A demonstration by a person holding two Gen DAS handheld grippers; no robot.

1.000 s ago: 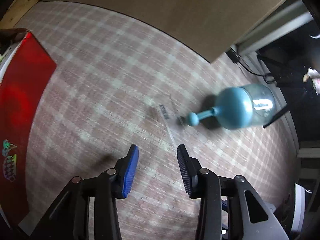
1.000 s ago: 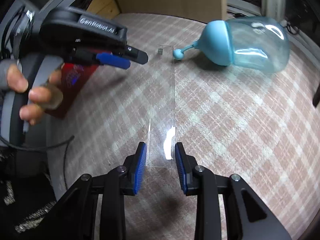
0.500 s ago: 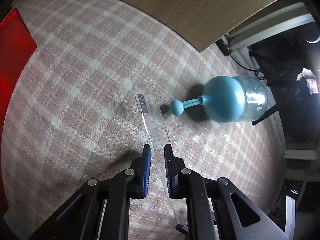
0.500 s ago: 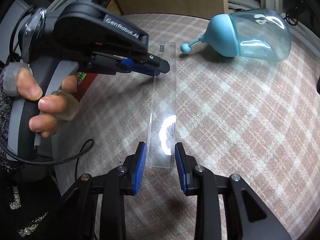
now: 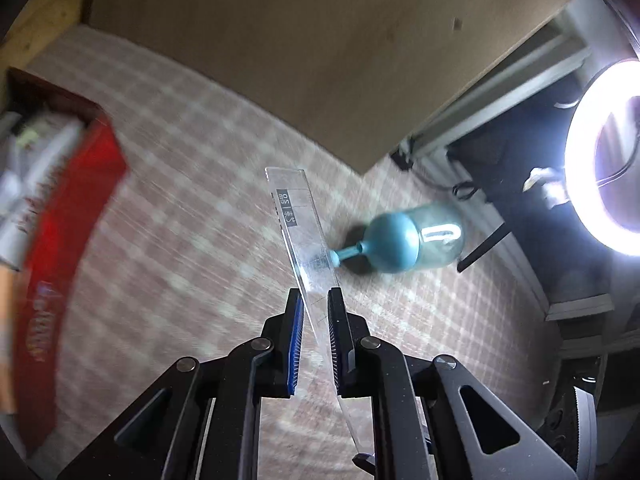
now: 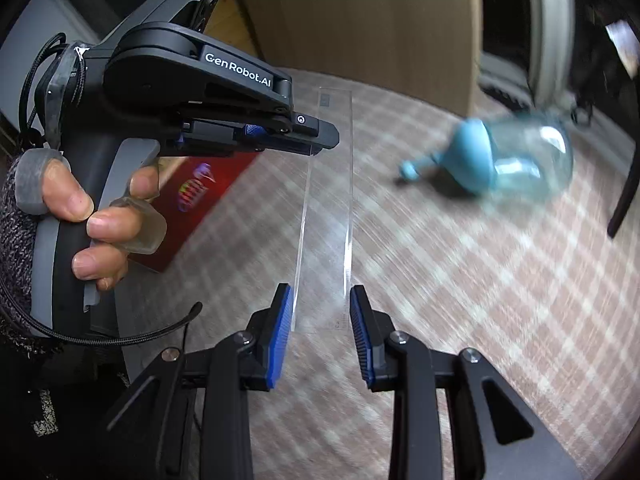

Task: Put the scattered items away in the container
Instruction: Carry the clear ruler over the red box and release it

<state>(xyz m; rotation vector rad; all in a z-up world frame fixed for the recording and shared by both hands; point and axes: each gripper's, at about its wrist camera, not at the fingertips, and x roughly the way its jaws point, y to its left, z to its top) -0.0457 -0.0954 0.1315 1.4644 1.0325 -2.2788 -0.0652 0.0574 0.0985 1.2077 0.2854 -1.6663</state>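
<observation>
Between both grippers, a clear ruler (image 6: 326,208) hangs above the checked cloth (image 6: 480,300). Right gripper (image 6: 320,316) clamps its near end across the width; left gripper (image 5: 313,320) is clenched on the ruler's edge further along. At 9 o'clock in the left view, the red box (image 5: 60,240) already holds some items, too blurred to identify. At 2 o'clock, a blue bottle (image 5: 408,248) lies on its side, untouched. Judged remaining: ruler into box, then bottle.
</observation>
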